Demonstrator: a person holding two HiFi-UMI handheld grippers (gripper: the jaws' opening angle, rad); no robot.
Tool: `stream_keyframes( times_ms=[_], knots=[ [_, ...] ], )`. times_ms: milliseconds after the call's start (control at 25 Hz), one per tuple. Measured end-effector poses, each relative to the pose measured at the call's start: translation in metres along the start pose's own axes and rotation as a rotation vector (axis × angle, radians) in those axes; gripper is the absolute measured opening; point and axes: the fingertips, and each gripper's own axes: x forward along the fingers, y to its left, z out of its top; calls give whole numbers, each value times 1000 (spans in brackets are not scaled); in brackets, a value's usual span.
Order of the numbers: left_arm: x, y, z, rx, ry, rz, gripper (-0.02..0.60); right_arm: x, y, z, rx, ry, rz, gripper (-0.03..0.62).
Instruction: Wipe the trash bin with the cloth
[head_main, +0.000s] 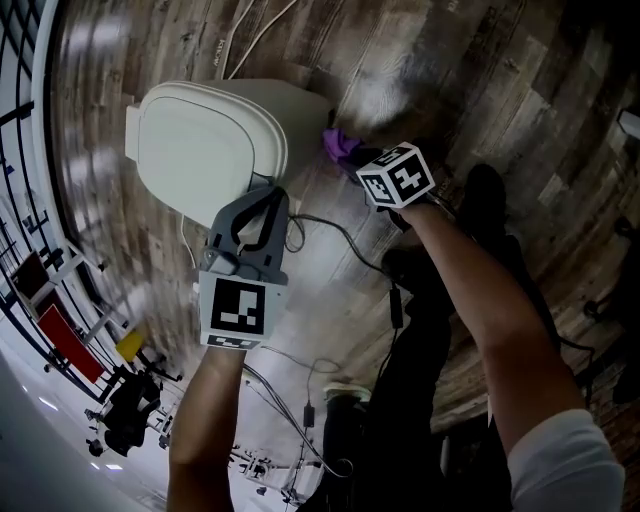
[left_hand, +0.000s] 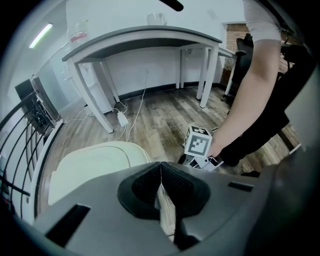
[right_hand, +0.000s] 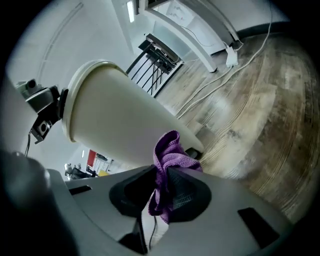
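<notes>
A cream trash bin (head_main: 215, 140) with a closed lid stands on the wood floor; it also fills the right gripper view (right_hand: 115, 120) and shows low in the left gripper view (left_hand: 90, 167). My right gripper (head_main: 345, 150) is shut on a purple cloth (right_hand: 170, 155), which is pressed against the bin's side near its base (head_main: 338, 143). My left gripper (head_main: 262, 200) is shut with nothing in it, just beside the bin's near edge.
Cables (head_main: 340, 235) trail over the floor by the bin. A white desk (left_hand: 145, 37) stands behind it, with a power strip (left_hand: 121, 118) on the floor below. A black metal railing (left_hand: 20, 145) runs at the left. The person's dark legs and shoes (head_main: 480, 200) are at the right.
</notes>
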Motion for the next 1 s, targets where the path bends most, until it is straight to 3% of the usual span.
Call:
stream_keyframes(
  times_ms=[200,360,600,1000],
  knots=[
    [6,-3,9,65,-43,-8,5,16,-44,48,-57,-137,-81,77],
    [12,-11,7,95,-47,-26,5,34,-50,61,-51,-206,-65,77],
    [13,-13,6,102,-50,-18,5,46,-27,33,-188,-168,-29,77],
    [15,-14,6,109,-36,0,3,60,44,-19,-578,37,68,77]
  ],
)
